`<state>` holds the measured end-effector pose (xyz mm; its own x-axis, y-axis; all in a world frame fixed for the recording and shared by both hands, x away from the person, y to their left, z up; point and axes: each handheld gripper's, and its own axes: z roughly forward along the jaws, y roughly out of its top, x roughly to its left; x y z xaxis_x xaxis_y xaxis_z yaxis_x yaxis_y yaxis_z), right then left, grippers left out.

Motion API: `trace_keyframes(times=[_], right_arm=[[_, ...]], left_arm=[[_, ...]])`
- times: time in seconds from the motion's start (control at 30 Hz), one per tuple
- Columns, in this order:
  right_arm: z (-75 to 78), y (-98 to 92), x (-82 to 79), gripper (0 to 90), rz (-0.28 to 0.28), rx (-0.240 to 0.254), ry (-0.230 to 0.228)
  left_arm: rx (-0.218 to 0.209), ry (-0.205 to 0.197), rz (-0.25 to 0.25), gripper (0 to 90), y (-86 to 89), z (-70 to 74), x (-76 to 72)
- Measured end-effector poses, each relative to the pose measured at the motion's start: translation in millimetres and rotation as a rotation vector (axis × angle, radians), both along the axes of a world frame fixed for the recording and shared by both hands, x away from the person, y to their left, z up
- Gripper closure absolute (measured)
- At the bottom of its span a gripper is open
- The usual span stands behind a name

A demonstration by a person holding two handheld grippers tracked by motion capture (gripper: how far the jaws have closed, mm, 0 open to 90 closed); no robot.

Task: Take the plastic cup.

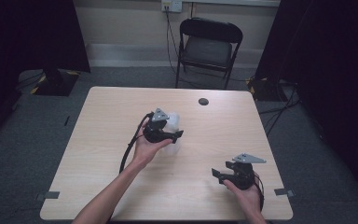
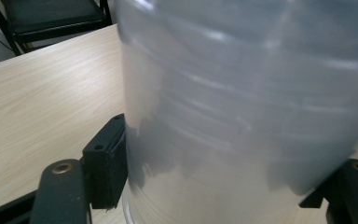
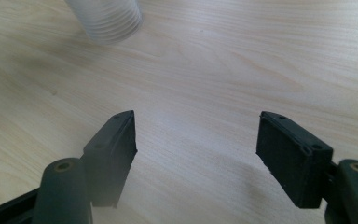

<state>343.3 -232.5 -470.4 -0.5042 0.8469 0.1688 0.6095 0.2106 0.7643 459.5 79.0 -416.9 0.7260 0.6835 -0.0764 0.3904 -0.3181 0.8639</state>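
No readable text, labels, brands, numbers or signs anywhere: none on cup, bench, tools, chair.

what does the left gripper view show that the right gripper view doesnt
Left gripper view: the clear plastic cups up close between the left gripper pads, plus a black chair past the table edge. Right gripper view: the right gripper open over bare wood, the cups far off. Both share the wooden table.

Black two-jaw tool [image 1: 175, 135] each hand, grey three-cornered top plate, black trailing cable, brass-ringed screw holes; forearms bare.
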Motion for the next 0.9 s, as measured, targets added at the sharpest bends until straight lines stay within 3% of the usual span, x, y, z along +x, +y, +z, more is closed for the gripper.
trace_keyframes(times=[0.47,0.53,0.9], right_arm=[[-2.5,1.2,1.4,28.4,0.007,0.001,0.011],[-2.3,1.7,1.6,28.4,0.008,0.0,0.011],[-1.8,2.7,1.5,28.4,0.01,0.0,0.011]], left_arm=[[-0.027,-0.022,0.006,29.5,2.3,5.1,-1.6],[-0.053,-0.013,0.01,29.5,1.5,4.4,-1.1],[-0.075,-0.044,0.039,30.0,2.5,10.1,-3.5]])
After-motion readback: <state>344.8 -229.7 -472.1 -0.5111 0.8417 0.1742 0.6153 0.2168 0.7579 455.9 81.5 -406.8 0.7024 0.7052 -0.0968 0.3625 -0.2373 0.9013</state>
